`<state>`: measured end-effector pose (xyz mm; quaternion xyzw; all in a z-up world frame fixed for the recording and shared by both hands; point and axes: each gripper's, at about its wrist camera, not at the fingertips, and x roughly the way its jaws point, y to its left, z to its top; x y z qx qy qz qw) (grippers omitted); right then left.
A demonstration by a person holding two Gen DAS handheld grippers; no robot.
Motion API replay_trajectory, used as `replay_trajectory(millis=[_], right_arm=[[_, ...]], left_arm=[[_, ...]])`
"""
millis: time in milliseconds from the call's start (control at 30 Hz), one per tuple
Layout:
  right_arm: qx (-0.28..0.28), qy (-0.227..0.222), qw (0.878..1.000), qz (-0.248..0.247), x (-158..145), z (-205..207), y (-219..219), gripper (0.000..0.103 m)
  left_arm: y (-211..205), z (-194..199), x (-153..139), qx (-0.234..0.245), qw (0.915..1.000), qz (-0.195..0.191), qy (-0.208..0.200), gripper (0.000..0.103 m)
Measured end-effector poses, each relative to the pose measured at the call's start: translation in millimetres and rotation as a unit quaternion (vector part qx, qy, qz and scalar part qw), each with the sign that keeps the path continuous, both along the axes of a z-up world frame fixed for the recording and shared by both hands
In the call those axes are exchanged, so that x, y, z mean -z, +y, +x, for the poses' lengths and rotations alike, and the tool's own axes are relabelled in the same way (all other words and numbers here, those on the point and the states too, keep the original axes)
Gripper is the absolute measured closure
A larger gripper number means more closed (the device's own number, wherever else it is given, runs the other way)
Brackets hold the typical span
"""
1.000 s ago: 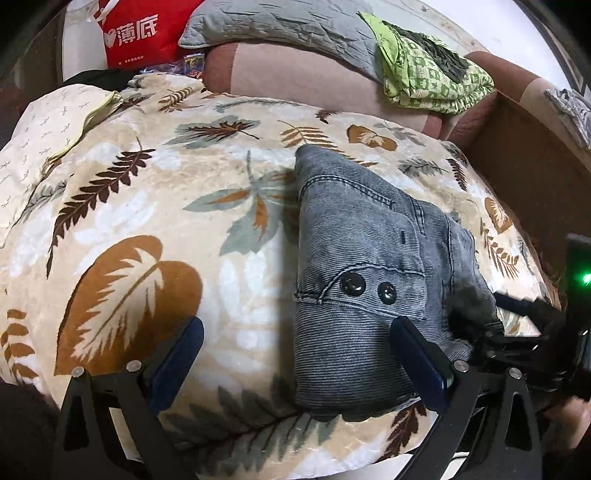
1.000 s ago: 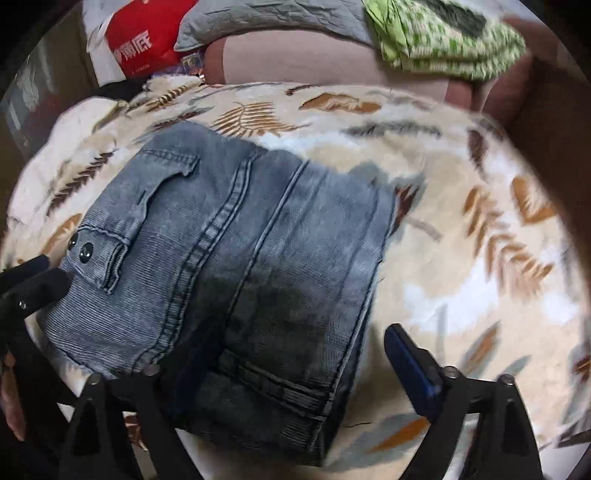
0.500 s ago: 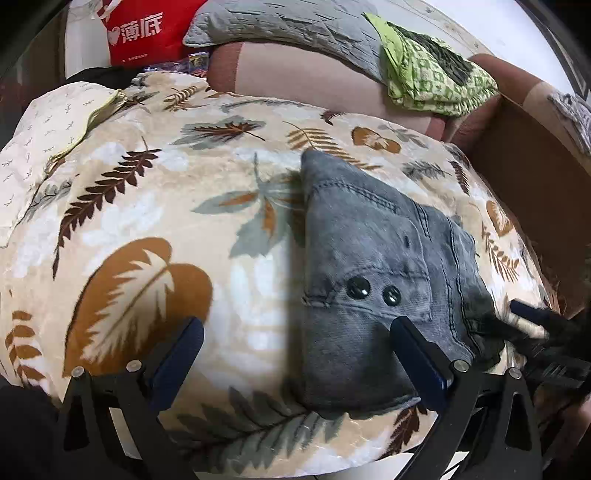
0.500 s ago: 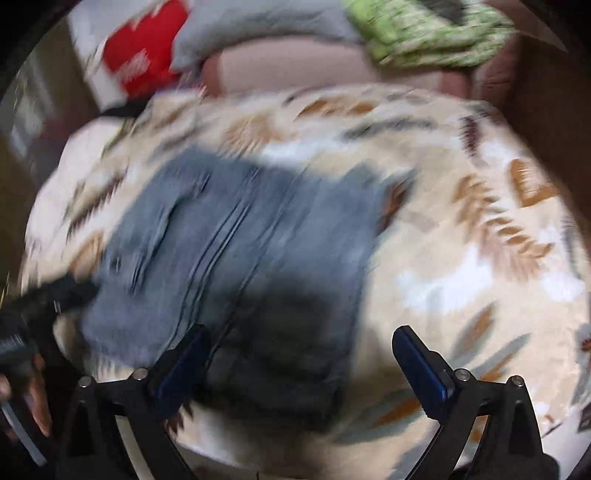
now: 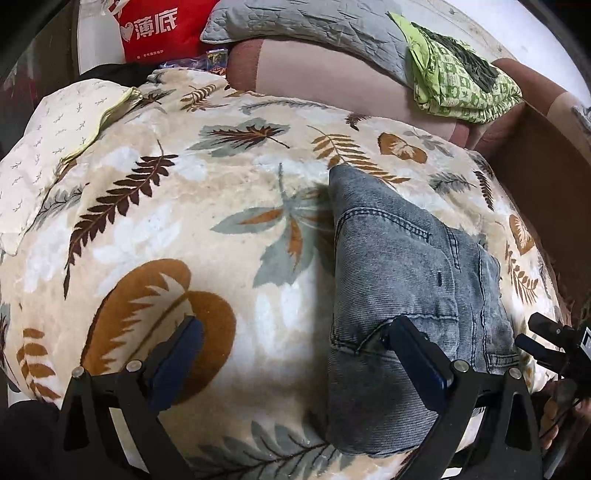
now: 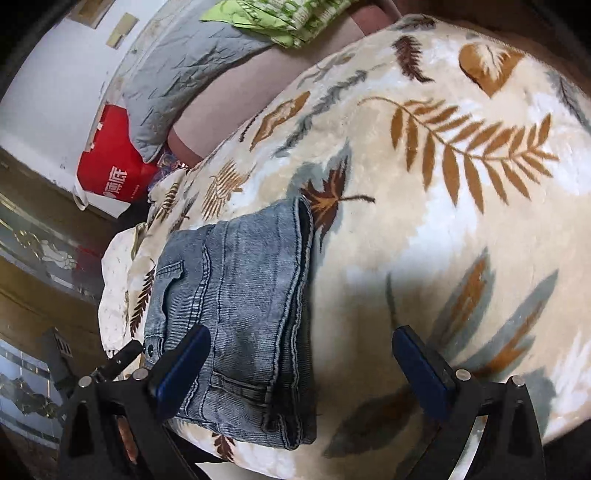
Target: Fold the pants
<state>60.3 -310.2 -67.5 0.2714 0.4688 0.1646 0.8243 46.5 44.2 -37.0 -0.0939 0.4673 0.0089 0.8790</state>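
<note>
Grey-blue denim pants point(image 5: 402, 280) lie folded into a compact rectangle on a leaf-print blanket point(image 5: 184, 229). In the left wrist view my left gripper point(image 5: 291, 358) is open and empty, its right finger over the fold's near left edge. In the right wrist view the pants point(image 6: 240, 306) lie at the left, near the blanket's edge. My right gripper point(image 6: 299, 365) is open and empty, tilted, its left finger over the fold's near part. The right gripper's tips also show at the right edge of the left wrist view point(image 5: 543, 339).
A green patterned cloth point(image 5: 458, 81) and a grey quilted pillow point(image 5: 317, 26) lie on the brown sofa back behind the blanket. A red bag point(image 5: 155, 26) stands at the far left. A white pillow point(image 5: 48, 147) sits at the blanket's left.
The right gripper has swung and tilted so the pants now sit at the left of its view. The left gripper has shifted slightly, its right finger now covering the snaps. The pants stay folded.
</note>
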Motion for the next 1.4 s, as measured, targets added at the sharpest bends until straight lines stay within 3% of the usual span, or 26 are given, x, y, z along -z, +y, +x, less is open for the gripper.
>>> replay_trajectory(millis=[533,633,700,800,900,1000,1033,1100,1133,1200,1300,1400], right_arm=[[0.006,0.004,1.000,-0.006,9,3,2,0.003],[-0.007,0.011,1.000,0.019,7,4,1,0.003],[-0.016,0.023,0.998,0.058,7,8,-1,0.003],[-0.033,0.044,0.994,0.091,8,21,-2,0.006],[-0.049,0.069,0.990,0.113,10,39,-1,0.016],[-0.068,0.097,0.987,0.107,19,55,10,0.028],[-0.073,0.115,0.985,0.108,28,61,15,0.039],[-0.073,0.134,0.983,0.102,40,66,21,0.048],[-0.073,0.133,0.983,0.101,41,68,23,0.050],[-0.079,0.130,0.985,0.086,38,69,28,0.053],[-0.096,0.123,0.987,0.049,34,70,40,0.069],[-0.112,0.102,0.988,0.019,22,68,51,0.079]], left_arm=[[8,-3,2,0.001,0.9999,-0.016,-0.001,0.002],[19,-3,4,0.005,0.9985,-0.054,0.005,0.002],[26,4,9,0.027,0.9925,-0.117,0.023,0.002],[31,18,15,0.053,0.9754,-0.210,0.042,0.002],[27,34,18,0.064,0.9642,-0.251,0.055,0.003],[16,50,28,0.083,0.9473,-0.298,0.083,0.003],[12,53,32,0.088,0.9424,-0.309,0.093,0.003],[4,60,40,0.094,0.9379,-0.314,0.114,0.012],[0,61,41,0.094,0.9407,-0.303,0.120,0.014],[-5,62,44,0.092,0.9481,-0.277,0.126,0.035],[-7,62,43,0.088,0.9553,-0.251,0.129,0.058],[-11,59,40,0.094,0.9615,-0.228,0.121,0.068]])
